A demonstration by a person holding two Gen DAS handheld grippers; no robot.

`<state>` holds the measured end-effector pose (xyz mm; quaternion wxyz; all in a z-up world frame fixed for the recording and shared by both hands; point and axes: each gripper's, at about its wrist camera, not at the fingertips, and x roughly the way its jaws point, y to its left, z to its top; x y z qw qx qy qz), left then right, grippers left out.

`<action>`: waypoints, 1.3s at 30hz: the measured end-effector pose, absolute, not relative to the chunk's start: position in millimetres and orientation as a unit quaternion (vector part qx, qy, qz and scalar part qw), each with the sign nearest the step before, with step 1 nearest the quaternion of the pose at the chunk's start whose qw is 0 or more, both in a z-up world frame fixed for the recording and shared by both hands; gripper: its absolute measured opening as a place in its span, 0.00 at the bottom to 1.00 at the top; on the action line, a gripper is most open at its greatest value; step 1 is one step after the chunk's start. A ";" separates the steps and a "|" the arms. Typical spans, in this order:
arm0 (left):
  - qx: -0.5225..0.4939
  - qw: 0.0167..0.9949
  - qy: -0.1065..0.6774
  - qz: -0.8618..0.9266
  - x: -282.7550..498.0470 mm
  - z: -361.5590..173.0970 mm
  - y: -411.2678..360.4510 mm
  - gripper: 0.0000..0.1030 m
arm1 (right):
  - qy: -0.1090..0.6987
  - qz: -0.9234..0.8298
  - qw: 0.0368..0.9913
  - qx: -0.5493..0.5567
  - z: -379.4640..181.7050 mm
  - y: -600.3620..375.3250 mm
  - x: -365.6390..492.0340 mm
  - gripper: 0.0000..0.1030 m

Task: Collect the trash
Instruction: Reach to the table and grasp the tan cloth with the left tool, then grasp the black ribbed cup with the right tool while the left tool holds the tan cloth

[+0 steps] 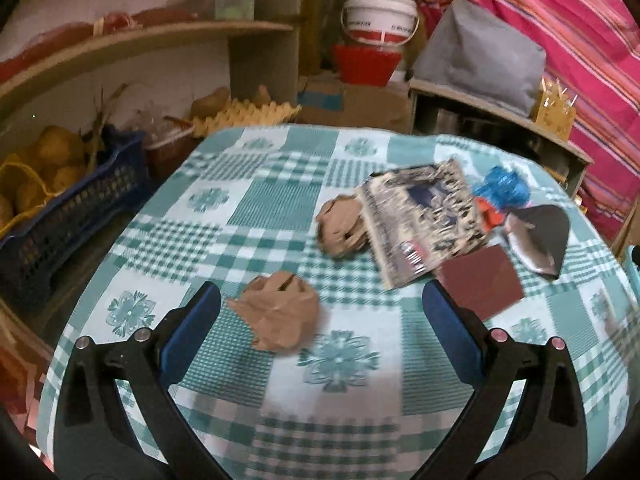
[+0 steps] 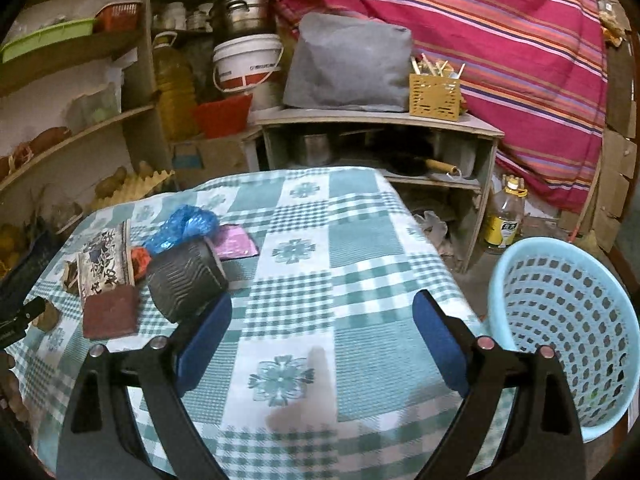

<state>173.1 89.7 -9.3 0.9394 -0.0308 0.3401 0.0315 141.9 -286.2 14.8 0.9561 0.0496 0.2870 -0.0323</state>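
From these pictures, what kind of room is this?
Probably a home kitchen storeroom: shelves with a metal pot, a bottle of cooking oil, and a crate of potatoes beside a table.

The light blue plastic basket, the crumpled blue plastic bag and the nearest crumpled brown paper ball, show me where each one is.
light blue plastic basket (image 2: 516, 280): right wrist view, on its near-left rim.
crumpled blue plastic bag (image 2: 188, 226): right wrist view, mid-bag.
nearest crumpled brown paper ball (image 1: 278, 312): left wrist view, its centre.

The right hand-held gripper (image 2: 322, 332) gapes empty over the counter (image 2: 360, 240); black wrapper (image 2: 184, 280) just left, blue basket (image 2: 568, 328) right.
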 end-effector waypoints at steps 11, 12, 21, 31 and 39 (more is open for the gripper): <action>-0.027 0.917 0.397 0.017 194.9 -28.9 102.3 0.69 | 0.312 -0.013 0.950 0.031 2.3 -258.1 163.1 0.87; -0.031 0.916 0.400 0.014 196.6 -30.0 103.7 0.67 | 0.313 -0.011 0.949 0.027 1.1 -254.0 165.2 0.87; -0.048 0.911 0.411 -0.002 204.8 -32.3 109.1 0.33 | 0.331 0.014 0.943 0.012 -8.4 -227.4 181.8 0.87; -0.035 0.935 0.354 -0.004 196.7 -7.2 99.8 0.32 | 0.360 0.056 0.931 -0.016 -18.6 -191.2 199.8 0.92; -0.044 0.944 0.328 0.000 197.7 4.9 100.8 0.32 | 0.382 0.061 0.922 -0.015 -23.6 -175.7 225.5 0.93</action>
